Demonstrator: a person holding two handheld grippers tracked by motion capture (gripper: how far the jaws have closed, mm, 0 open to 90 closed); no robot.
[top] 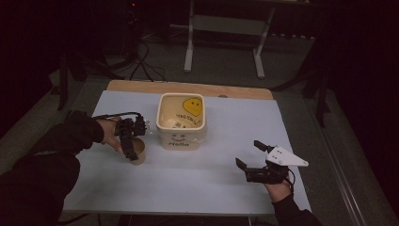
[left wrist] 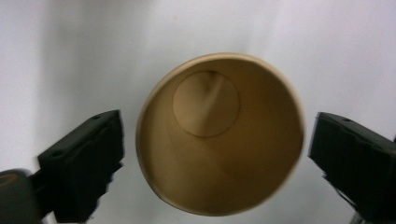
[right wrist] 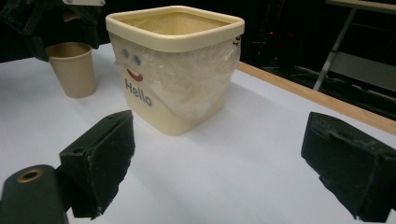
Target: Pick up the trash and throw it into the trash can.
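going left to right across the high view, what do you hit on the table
left gripper over the paper cup → cream "Hello" bin → right gripper, jaws apart, holding nothing

High view looks down on your table (top: 197, 188). Left gripper view peers close into cup (left wrist: 219, 135); right gripper view, low, shares cup (right wrist: 72, 67), bin (right wrist: 175, 70).

The left gripper (top: 131, 141) hangs over the cup (top: 138, 151), jaws spread to either side of its rim with a gap on each side. Just to its right the bin (top: 181, 123) blocks the way. Ahead of the right gripper (top: 249, 155), bare table (top: 221, 188) runs clear up to the bin, with open room between its wide jaws.
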